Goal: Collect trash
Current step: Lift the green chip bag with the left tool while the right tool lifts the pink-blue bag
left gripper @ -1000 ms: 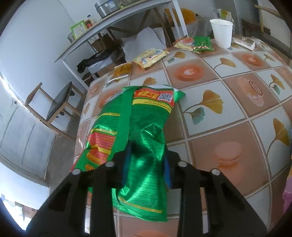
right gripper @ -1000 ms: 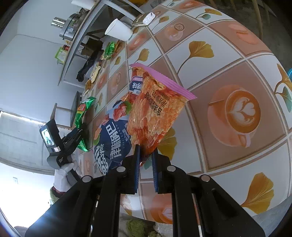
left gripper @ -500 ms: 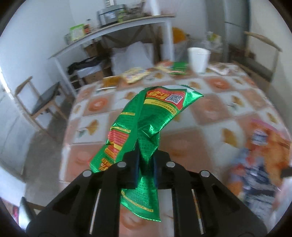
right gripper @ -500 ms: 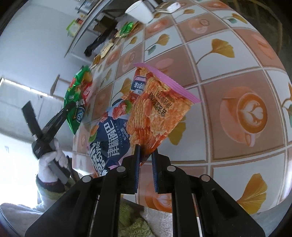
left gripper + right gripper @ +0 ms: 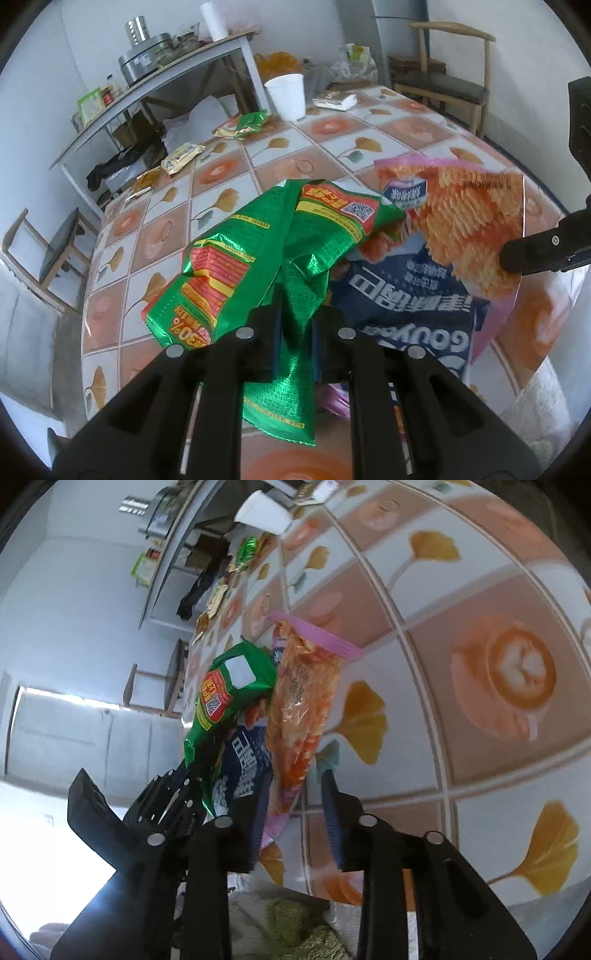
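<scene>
Two bags converge: left gripper [image 5: 295, 334] clamped on green snack bag [image 5: 280, 236], right gripper [image 5: 295, 812] jaws just opened around orange chip bag [image 5: 303, 701], blue bag [image 5: 406, 295] beneath.

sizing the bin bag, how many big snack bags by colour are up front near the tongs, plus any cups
green bag: 1
orange bag: 1
dark blue bag: 1
white paper cup: 1
total: 4

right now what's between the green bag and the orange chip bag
Nothing separates them. In the left wrist view the green bag overlaps the orange chip bag; the dark blue bag lies under both.
</scene>
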`<state>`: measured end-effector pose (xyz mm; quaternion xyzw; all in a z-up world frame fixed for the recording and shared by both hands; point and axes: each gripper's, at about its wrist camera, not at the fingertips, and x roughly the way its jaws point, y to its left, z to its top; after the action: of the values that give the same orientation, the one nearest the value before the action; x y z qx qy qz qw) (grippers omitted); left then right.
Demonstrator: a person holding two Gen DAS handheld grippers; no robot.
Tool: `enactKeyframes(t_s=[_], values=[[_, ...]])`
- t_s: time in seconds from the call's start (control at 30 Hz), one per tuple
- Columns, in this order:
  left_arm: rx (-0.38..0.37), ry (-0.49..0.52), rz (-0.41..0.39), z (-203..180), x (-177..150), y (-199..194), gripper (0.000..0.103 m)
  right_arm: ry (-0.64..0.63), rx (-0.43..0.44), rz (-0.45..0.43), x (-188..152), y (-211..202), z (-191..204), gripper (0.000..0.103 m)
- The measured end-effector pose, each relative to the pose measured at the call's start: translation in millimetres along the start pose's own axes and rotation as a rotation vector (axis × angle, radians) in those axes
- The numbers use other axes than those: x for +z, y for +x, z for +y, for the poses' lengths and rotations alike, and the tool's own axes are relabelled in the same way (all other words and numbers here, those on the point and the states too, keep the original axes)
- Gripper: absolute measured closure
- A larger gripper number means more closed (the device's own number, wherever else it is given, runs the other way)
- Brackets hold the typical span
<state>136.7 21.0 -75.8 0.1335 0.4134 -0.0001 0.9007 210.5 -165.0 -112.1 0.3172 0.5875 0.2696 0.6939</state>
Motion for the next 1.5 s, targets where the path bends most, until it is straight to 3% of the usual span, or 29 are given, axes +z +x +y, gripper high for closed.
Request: enactKeyframes(t_s=[0.23, 0.33, 0.43, 0.63, 1.07, 1.5], values=[[0.004, -0.007, -0.005, -3.6, 0.0, -1.7, 0.092, 0.107, 0.077, -0.008, -8.3, 16.5, -10.1, 0.07], [0.008, 0.0, -0.004, -3.4, 1.4, -2.0, 0.092, 0.106, 0.064, -0.031, -9.8, 17.9, -7.0, 0.07], [0.015, 0.002, -0.011, -2.2, 2.5, -4.5, 0.092, 0.097, 0.075, -0.045, -8.6, 14.8, -4.2, 0.089], [0.043, -0.005, -0.057, 5.3, 12.9, -16.8, 0.093, 0.126, 0.109, -0.074, -3.8, -6.1, -13.4, 0.096], [0.061, 0.021, -0.137, -0.6, 31.0, -34.0, 0.094, 0.154, 0.114, -0.201, -2.0, -69.1, -39.5, 0.097], [0.081, 0.046, -0.188, -7.7, 42.5, -45.2, 0.094, 0.181, 0.126, -0.249, -6.6, -90.1, -56.1, 0.097]])
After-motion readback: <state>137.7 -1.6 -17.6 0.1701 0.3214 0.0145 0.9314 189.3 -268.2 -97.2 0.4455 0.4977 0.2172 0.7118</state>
